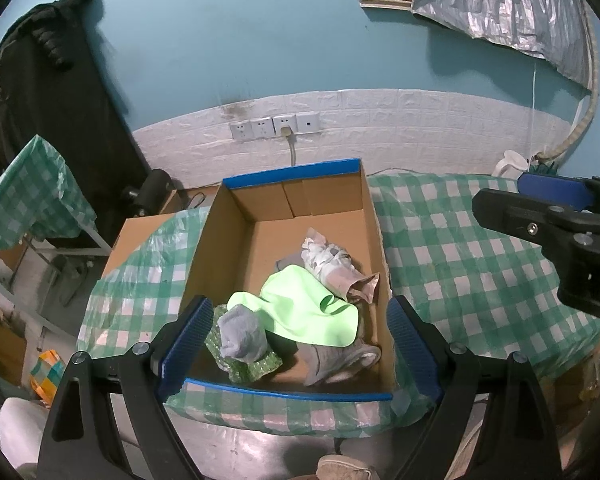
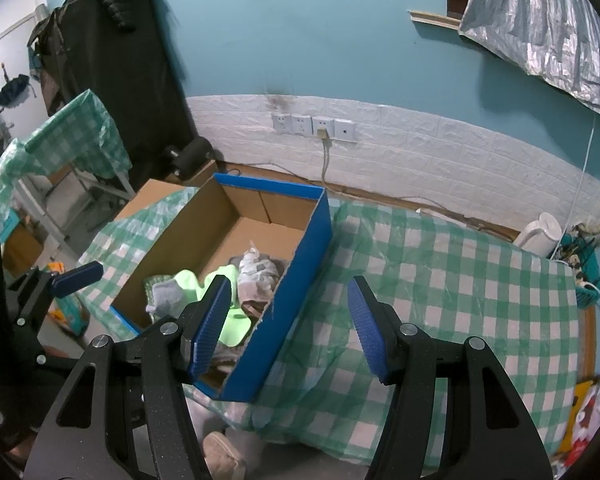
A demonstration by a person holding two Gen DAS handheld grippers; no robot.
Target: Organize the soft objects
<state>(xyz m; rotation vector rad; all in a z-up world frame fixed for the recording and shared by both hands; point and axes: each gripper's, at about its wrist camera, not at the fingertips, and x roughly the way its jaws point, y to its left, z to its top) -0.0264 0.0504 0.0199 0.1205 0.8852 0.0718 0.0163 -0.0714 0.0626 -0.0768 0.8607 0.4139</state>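
A blue-edged cardboard box (image 1: 236, 232) sits on the green checked tablecloth (image 1: 460, 264). Inside lie a light green cloth (image 1: 300, 304), a rolled grey sock (image 1: 242, 334), a green sparkly cloth (image 1: 256, 366), a grey sock (image 1: 336, 360) and a crumpled white-grey cloth (image 1: 332, 264). My left gripper (image 1: 300, 340) is open and empty, hovering over the box's near end. My right gripper (image 2: 288, 320) is open and empty, above the box's blue right wall (image 2: 300, 276) and the cloth. The box contents also show in the right wrist view (image 2: 228, 280). Each gripper shows in the other's view.
A white kettle (image 2: 540, 232) stands at the table's far right by a blue basket (image 2: 588, 292). Wall sockets (image 1: 274, 126) with a cable are behind the box. A dark coat (image 1: 40, 60) hangs at left over another checked table (image 1: 24, 196). A shoe (image 2: 224, 456) is below.
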